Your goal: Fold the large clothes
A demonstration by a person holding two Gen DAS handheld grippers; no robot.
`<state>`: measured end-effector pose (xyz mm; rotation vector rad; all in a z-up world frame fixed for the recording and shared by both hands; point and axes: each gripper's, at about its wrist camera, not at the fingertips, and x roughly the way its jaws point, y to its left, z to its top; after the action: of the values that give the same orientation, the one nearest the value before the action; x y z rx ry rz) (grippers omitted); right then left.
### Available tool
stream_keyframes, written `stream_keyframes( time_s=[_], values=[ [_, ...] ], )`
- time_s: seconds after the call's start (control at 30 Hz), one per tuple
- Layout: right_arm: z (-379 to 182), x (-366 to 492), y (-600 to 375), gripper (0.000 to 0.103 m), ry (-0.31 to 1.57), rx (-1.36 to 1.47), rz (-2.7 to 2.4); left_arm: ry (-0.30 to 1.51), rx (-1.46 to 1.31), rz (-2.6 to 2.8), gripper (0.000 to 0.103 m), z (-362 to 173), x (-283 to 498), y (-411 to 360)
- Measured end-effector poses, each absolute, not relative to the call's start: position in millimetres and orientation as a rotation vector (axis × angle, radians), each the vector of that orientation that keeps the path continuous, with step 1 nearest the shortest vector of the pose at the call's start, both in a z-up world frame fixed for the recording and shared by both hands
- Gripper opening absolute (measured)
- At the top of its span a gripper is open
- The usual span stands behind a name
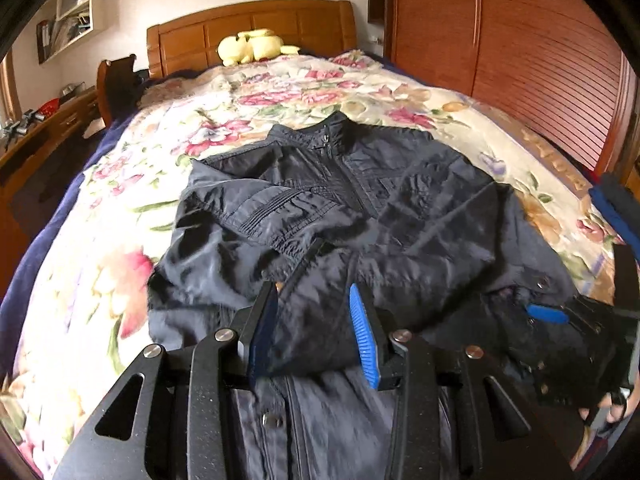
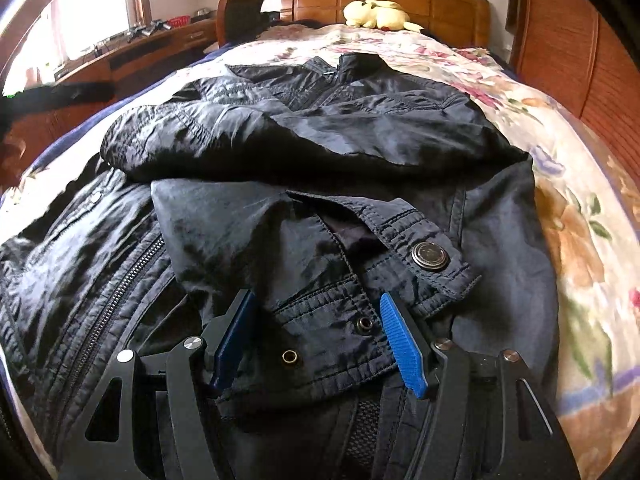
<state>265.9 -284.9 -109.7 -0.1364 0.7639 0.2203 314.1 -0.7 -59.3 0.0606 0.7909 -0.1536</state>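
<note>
Jacket (image 1: pixel 332 208) fills the foot half of the bed (image 1: pixel 168 128), bunched under both claws. Bare quilt runs along the left and right edges and across the head end up to the plush (image 1: pixel 252 50) at the headboard (image 1: pixel 248 26). Wardrobe (image 1: pixel 520 48) walls off the right edge; chair (image 1: pixel 118 80) and desk (image 1: pixel 48 132) stand off the left edge.

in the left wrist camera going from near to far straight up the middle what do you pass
left gripper → dark jacket → jacket collar → floral bedspread → yellow plush toy → wooden headboard
</note>
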Motion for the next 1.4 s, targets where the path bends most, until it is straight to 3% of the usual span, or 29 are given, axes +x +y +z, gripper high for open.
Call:
stream_keyframes(
  time_s=[0.3,0.67,0.73,0.8,0.93,1.4],
  values=[
    [-110.0,266.3,-289.0,0.067,0.762,-0.108,0.237,0.908,0.017,-0.124,0.039,-89.0,351.8,12.6],
    [-110.5,267.7,-288.5,0.067,0.765,-0.115,0.236,0.946,0.030,-0.210,0.038,-101.9,338.1,-0.1],
    [-110.5,267.8,-288.7,0.067,0.765,-0.116,0.236,0.954,0.028,-0.228,0.035,-103.2,336.5,-0.4],
    [-110.5,267.8,-288.6,0.067,0.765,-0.115,0.237,0.963,0.038,-0.240,0.019,-104.2,334.4,-1.5],
    [-110.5,267.8,-288.6,0.067,0.765,-0.115,0.237,0.974,0.021,-0.284,0.005,-107.2,323.8,-2.6],
    [-108.8,267.4,-290.5,0.067,0.761,-0.102,0.241,0.795,0.044,-0.291,0.002,-88.1,209.0,-11.0]
  ],
)
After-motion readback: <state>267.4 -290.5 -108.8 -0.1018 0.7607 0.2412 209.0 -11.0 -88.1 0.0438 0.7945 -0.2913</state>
